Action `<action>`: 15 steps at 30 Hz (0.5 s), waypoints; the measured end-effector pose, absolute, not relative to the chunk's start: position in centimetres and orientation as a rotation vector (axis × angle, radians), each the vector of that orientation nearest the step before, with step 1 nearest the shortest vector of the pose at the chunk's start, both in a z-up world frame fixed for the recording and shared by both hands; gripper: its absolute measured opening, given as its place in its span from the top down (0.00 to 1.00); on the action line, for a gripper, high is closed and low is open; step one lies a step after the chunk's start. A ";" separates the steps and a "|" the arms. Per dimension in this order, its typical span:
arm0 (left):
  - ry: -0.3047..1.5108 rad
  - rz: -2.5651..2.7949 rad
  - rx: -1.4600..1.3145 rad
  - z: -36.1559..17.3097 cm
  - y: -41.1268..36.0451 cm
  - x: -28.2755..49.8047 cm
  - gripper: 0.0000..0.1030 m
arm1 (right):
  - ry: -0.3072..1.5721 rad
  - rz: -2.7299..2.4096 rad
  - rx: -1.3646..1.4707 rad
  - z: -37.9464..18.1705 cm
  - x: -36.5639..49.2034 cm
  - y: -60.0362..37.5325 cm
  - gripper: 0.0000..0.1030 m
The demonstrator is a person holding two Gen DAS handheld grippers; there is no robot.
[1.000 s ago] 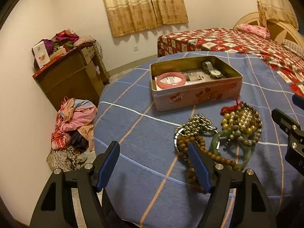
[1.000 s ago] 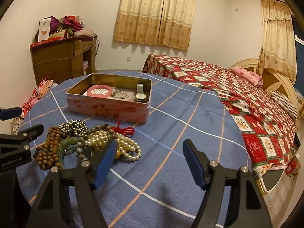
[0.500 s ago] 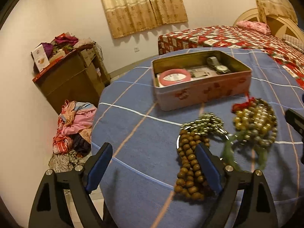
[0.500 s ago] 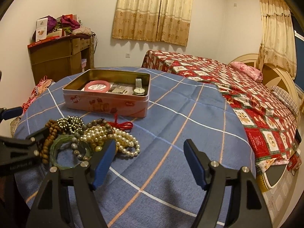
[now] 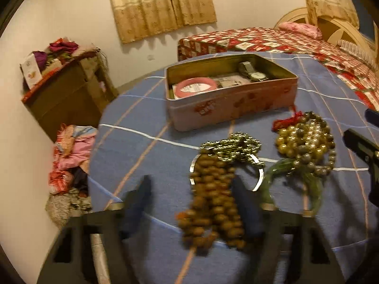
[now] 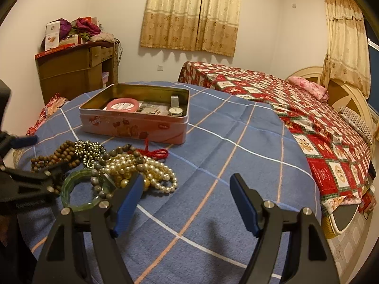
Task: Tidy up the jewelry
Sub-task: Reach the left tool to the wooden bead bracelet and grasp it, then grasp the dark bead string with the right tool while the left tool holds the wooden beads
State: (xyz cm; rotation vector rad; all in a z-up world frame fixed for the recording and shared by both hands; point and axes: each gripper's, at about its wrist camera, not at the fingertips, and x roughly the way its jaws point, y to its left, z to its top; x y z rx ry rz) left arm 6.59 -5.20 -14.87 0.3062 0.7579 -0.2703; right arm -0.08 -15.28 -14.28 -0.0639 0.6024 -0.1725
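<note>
A strand of brown wooden beads [image 5: 210,201] lies on the blue checked tablecloth [image 5: 146,151] between the jaws of my left gripper [image 5: 191,179]. Those jaws are closing: the right finger is at the beads, the left one is still apart from them. Beside the strand lie a metallic bead chain [image 5: 232,146], a silver bangle [image 5: 259,175], a green bangle [image 6: 78,189], pearl and stone bracelets [image 6: 146,168] and a red cord [image 6: 154,152]. The pink tin [image 6: 135,127] behind holds a pink bangle [image 6: 122,105] and a watch [image 6: 176,110]. My right gripper [image 6: 187,177] hovers open over bare cloth.
The round table's edge curves close on the left and front. A wooden cabinet [image 6: 71,71] piled with things stands by the wall, with a heap of clothes [image 5: 68,156] on the floor beside it. A bed with a red patterned cover [image 6: 296,108] is at the right.
My left gripper has come down and forward over the wooden beads, which now sit between its jaws; the jaws widened, then narrowed. The right gripper has stayed put.
</note>
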 end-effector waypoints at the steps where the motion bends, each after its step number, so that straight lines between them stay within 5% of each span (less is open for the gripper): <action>1: 0.770 -0.273 0.309 -15.1 -5.3 6.8 0.72 | 0.600 -0.173 -0.062 -14.2 -0.1 -15.3 0.25; 15: 0.604 -0.289 0.234 -10.0 -3.7 5.2 0.79 | 0.601 -0.160 -0.039 -14.1 0.1 -16.0 0.25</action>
